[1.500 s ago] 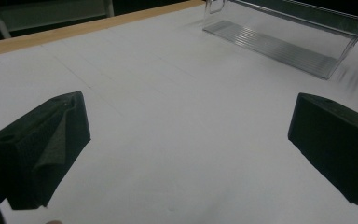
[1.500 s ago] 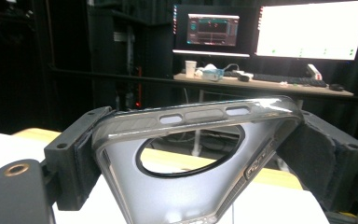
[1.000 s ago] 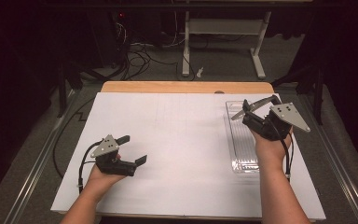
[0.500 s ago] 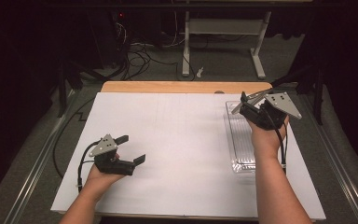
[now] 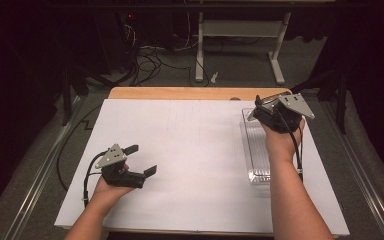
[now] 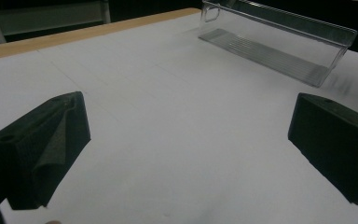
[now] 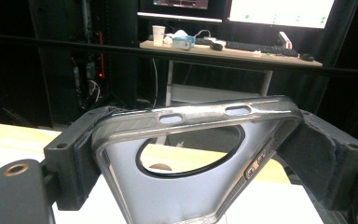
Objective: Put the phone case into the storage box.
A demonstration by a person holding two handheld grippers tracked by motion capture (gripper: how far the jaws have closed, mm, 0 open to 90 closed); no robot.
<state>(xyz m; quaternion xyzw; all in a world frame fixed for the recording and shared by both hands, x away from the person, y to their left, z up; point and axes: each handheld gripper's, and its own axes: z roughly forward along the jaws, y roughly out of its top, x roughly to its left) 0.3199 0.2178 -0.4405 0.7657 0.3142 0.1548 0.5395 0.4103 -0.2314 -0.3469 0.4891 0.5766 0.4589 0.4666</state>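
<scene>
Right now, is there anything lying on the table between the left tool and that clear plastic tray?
No. In the left gripper view, bare white tabletop runs from the open left tool to the clear tray.

No text, label, brand, number or sign can be read in any of the views. The monitors [image 7: 279,10] behind the far desk in the right gripper view show bright windows, but whatever is on them is too small and blurred to make out. The phone case [image 7: 191,158] clamped in the right gripper [image 7: 191,154] bears no legible marking, and neither do the clear plastic bin [image 6: 279,42] or the white table sheet [image 5: 190,150].
</scene>
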